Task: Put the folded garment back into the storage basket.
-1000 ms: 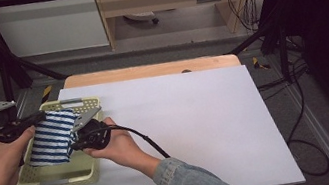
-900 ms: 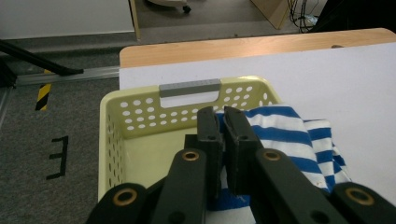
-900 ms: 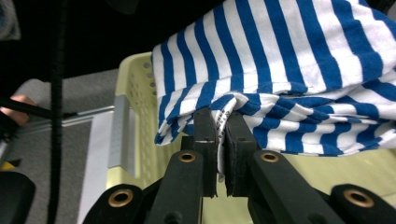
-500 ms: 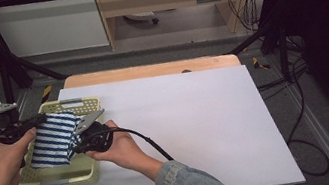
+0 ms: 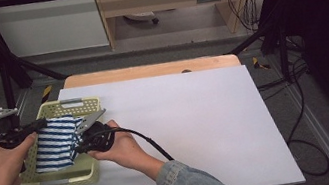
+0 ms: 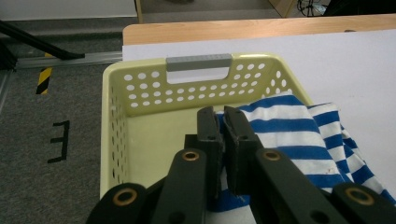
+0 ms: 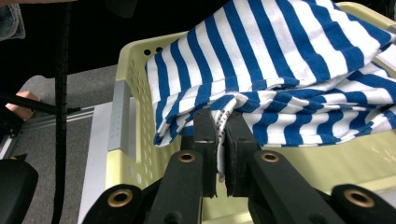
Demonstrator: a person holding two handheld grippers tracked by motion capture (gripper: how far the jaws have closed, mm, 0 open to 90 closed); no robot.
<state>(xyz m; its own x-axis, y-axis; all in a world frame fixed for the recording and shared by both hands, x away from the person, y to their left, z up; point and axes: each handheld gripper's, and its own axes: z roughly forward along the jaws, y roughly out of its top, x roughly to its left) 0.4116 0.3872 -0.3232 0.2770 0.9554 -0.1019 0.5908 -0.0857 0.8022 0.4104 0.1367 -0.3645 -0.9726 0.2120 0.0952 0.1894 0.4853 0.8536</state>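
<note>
A blue-and-white striped fabric garment (image 5: 55,143) is held stretched over a pale yellow perforated plastic basket (image 5: 67,174) that stands at the left edge of the white table top (image 5: 199,127). The left gripper (image 5: 41,125) is clamped on the garment's left edge, its jaws pinching the cloth. The right gripper (image 5: 78,146) is likewise clenched on a fold at the garment's right edge, beside the basket's wall.

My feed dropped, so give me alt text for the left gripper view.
The left gripper has its black fingers shut on a blue-and-white striped cloth, over a pale yellow perforated basket with a grey handle. The basket sits on a white table.
</note>
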